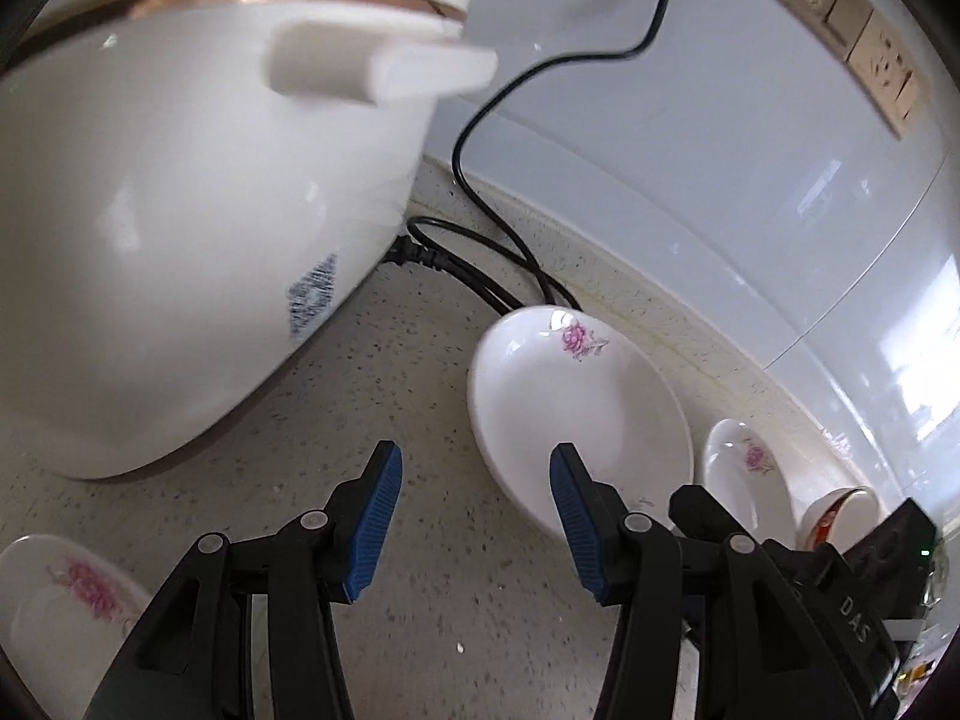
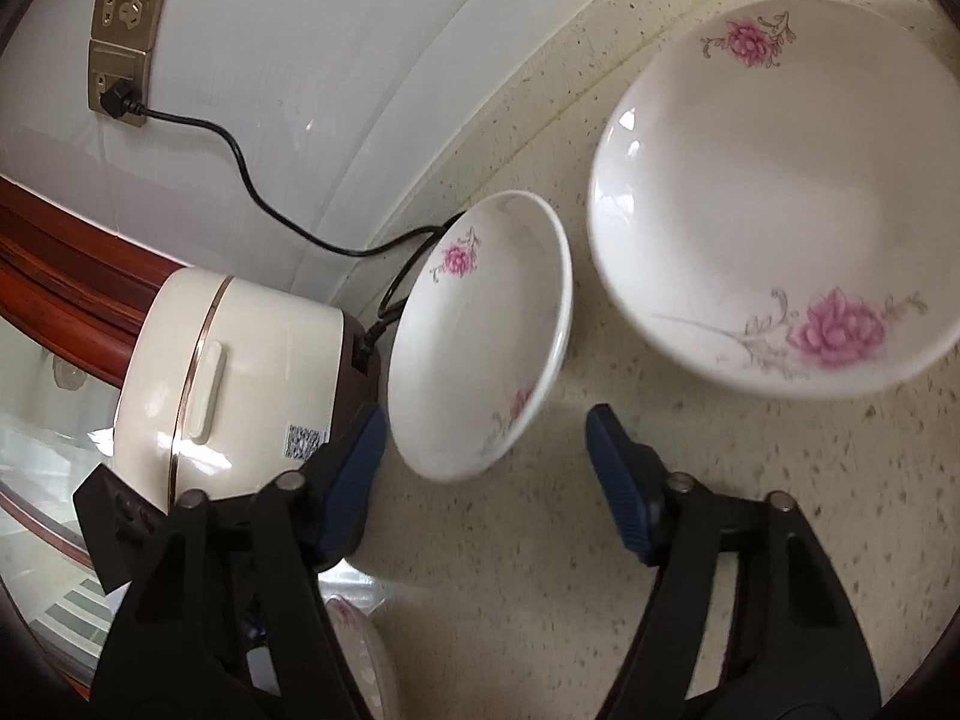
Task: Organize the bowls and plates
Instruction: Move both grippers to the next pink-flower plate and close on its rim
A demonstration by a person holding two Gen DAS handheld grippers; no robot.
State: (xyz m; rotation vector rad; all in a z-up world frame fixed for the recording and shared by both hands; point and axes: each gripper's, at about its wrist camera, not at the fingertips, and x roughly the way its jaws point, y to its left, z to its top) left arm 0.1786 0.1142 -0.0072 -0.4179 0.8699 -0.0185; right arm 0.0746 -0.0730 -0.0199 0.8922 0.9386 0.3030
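Beside the big cream rice cooker (image 2: 240, 372) on the speckled bench (image 2: 510, 540) — three white floral china plates. Largest plate (image 2: 774, 192) farthest from the cooker; middle one (image 2: 480, 330) right next to it; small one (image 1: 744, 468) beyond, toward the wall. Best taken by the rim, squarely, lifted level, stacked big-to-small. Right hand-held gripper (image 2: 480, 486) angled downward, half-wide, empty, near the middle plate's lower rim. Left hand-held gripper (image 1: 474, 522) likewise empty, medium gap, pitched down next to the cooker.
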